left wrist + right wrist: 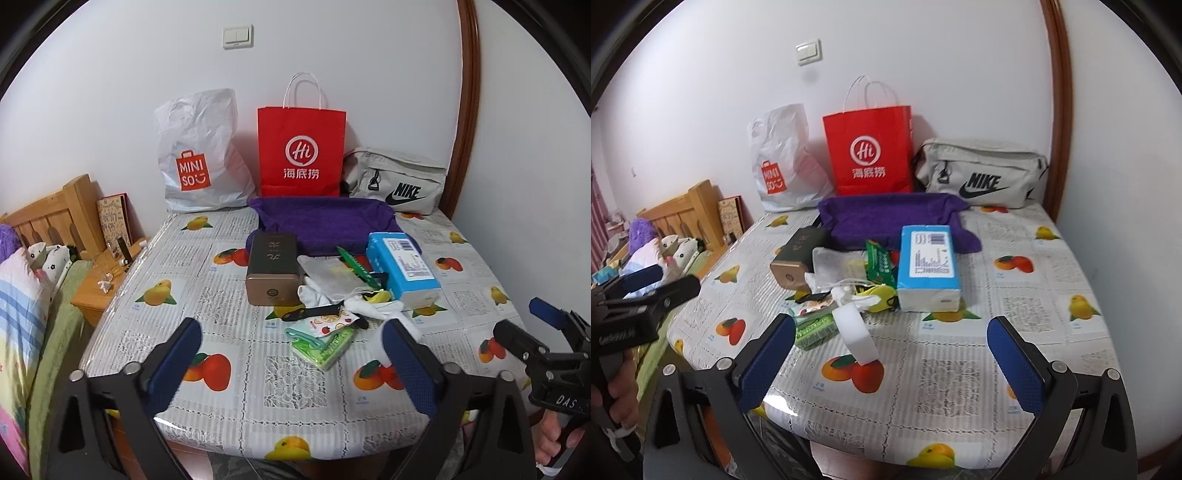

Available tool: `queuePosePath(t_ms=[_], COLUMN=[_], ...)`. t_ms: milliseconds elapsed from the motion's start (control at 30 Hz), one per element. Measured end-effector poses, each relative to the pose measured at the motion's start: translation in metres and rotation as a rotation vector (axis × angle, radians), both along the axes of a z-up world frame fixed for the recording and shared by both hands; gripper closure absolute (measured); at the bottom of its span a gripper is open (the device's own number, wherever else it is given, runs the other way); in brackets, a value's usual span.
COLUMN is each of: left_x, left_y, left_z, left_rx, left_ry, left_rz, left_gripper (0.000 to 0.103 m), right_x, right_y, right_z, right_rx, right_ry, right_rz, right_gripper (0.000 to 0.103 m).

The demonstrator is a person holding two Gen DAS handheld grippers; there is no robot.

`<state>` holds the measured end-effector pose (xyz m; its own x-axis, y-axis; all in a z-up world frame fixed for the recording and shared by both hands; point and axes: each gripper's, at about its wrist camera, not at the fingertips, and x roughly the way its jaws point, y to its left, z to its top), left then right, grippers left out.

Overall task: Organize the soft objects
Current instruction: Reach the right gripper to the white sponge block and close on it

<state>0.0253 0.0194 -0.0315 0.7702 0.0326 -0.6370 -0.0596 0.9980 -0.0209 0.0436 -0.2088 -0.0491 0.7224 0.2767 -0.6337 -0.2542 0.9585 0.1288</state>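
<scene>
Table (236, 369) with fruit-print cover, clutter pile mid-table, both grippers wide open and empty.
Landmark: purple fabric tray (325, 221). Behind it red paper bag (301, 147); just in front of it blue tissue pack (402, 269), brown box (271, 269), white socks (373, 306), green pouch (325, 347). Left gripper (291, 354) and right gripper (890, 354) hover at near table edge, nothing between pads.

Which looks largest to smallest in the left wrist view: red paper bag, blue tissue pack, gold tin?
1. red paper bag, clearly largest though farthest away.
2. blue tissue pack and gold tin: too alike to rank, at similar nearness.
</scene>
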Motion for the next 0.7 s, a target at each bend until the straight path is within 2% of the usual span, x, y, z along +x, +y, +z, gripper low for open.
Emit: queuePosePath(t_ms=[200,300,367,433,700], left_x=[0.022,0.033,0.038,0.044,0.068], left_y=[0.004,0.006,0.009,0.012,0.021], left_z=[-0.027,-0.043,-0.054,-0.063,-0.099], left_rx=[0.004,0.005,0.004,-0.008,-0.059], left_ry=[0.058,0.090,0.109,0.127,0.199], left_rz=[0.002,0.009,0.003,-0.004,-0.031], left_gripper=[0.007,0.007,0.007,0.007,0.007], right_x=[0.017,0.027,0.033,0.038,0.060], right_y=[0.009,0.013,0.018,0.021,0.044], right_z=[-0.032,-0.049,-0.060,-0.070,-0.111], right_rx=[0.048,0.044,0.036,0.029,0.004], right_ry=[0.036,0.057,0.075,0.095,0.164], right_rz=[0.088,0.094,0.104,0.126,0.192], right_gripper=[0.005,0.006,0.011,0.016,0.024])
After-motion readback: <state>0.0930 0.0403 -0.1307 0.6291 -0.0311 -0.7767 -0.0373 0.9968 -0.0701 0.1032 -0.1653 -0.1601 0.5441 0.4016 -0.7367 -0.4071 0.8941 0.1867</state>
